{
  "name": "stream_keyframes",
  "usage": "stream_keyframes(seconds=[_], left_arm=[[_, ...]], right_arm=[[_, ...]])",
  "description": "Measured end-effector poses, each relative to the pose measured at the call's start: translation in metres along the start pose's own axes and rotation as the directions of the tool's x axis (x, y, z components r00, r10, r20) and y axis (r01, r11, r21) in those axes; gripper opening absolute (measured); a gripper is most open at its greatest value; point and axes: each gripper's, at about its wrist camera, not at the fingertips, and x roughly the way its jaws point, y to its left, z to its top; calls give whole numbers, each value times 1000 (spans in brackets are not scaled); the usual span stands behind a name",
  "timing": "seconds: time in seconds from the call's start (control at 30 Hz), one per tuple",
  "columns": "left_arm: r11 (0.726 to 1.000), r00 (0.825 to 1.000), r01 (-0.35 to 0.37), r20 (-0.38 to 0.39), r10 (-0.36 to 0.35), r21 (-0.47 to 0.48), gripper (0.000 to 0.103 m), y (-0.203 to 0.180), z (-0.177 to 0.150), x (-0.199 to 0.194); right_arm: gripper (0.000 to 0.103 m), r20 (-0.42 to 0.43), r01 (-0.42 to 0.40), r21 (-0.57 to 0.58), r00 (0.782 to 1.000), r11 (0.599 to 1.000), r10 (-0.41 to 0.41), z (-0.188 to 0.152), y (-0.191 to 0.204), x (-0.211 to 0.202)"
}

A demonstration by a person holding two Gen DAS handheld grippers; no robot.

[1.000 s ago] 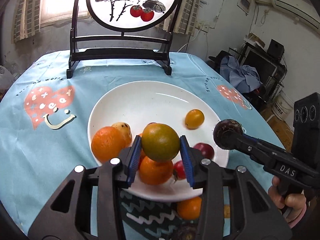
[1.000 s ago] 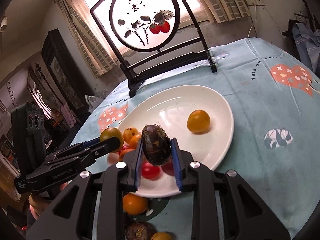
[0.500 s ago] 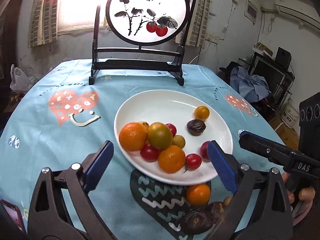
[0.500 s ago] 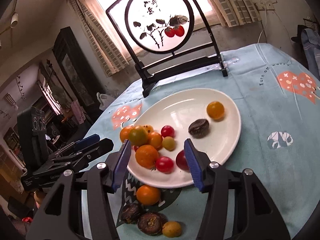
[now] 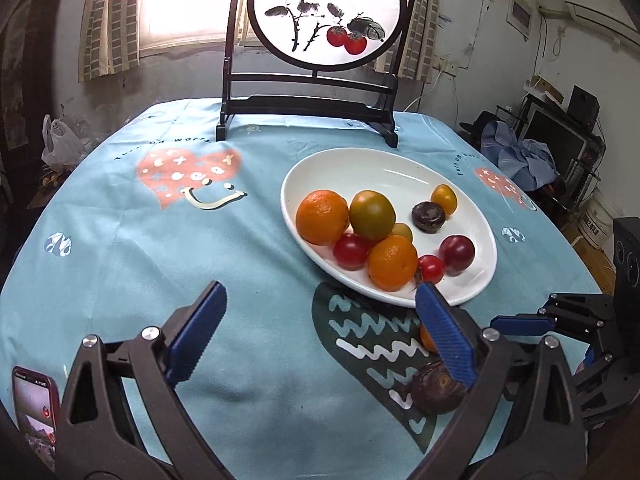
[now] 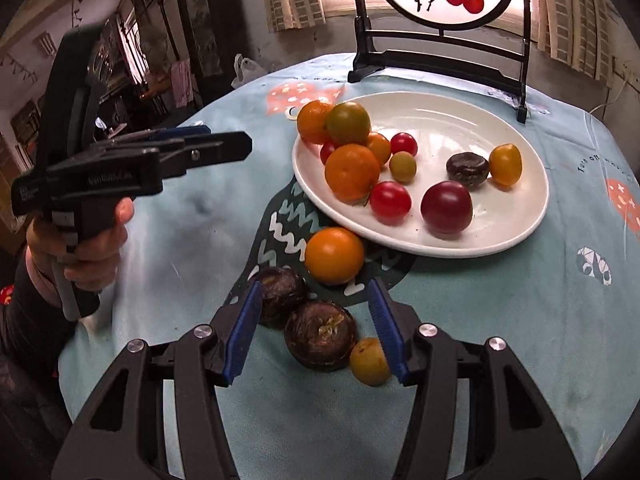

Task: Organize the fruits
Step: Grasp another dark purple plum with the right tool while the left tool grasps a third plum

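Left view: my left gripper jaws apart, holding nothing, over counter; plate with fruit far right.

Right view: my right gripper jaws apart, straddling dark fruit; orange just beyond, touching plate rim.

Round table under a light blue printed cloth, heart and wave motifs; black wooden stand at the far edge holding a round painted screen, red fruit and ink branches; bright window behind it, backlit, patterned curtains either side; wall grey, stained; white plastic bag by the wall at left; right side: air conditioner high on the wall, dark monitor, clothes heaped nearby; dark cabinet in the right wrist view.
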Motion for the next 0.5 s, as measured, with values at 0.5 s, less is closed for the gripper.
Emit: stream_keyframes(seconds=[0.5], left_arm=[[1000, 1000, 0, -20, 0, 10, 97, -4, -1, 2]], right_arm=[[56, -44, 14, -127, 999, 992, -20, -6, 18, 11]])
